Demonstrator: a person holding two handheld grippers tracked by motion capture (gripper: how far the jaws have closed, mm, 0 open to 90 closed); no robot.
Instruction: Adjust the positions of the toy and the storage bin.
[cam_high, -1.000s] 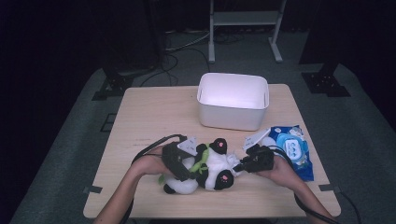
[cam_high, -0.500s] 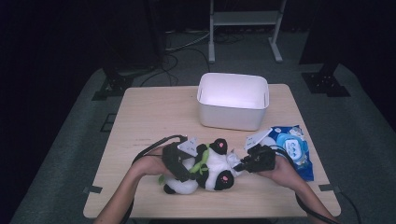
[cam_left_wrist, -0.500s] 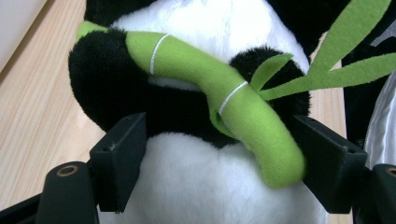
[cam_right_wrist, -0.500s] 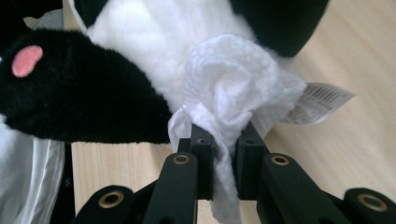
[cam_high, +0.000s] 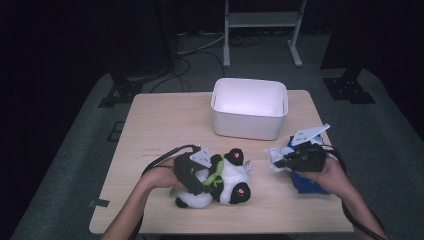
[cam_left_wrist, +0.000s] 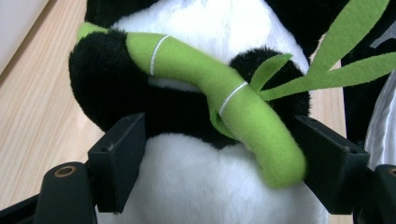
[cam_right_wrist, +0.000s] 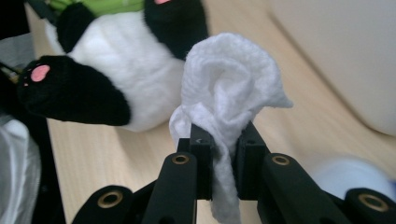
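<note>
while my left gripper (cam_left_wrist: 219, 154) clamps the soft panda (cam_high: 225, 181) at its belly on the table (cam_high: 150, 130), my right gripper (cam_right_wrist: 223, 147) pinches a limp wipe (cam_right_wrist: 229, 88); both squash easily.

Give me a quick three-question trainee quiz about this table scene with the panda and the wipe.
1. True or false: the right gripper has its jaws closed on a white wipe.
2. Multiple choice: the left gripper has its jaws on either side of A) the white bin, B) the toy panda, C) the blue packet.
3. Fill in: the white bin stands at the table's ____ edge from the person, near or far.

Key: 1 true; 2 B; 3 far.
</note>
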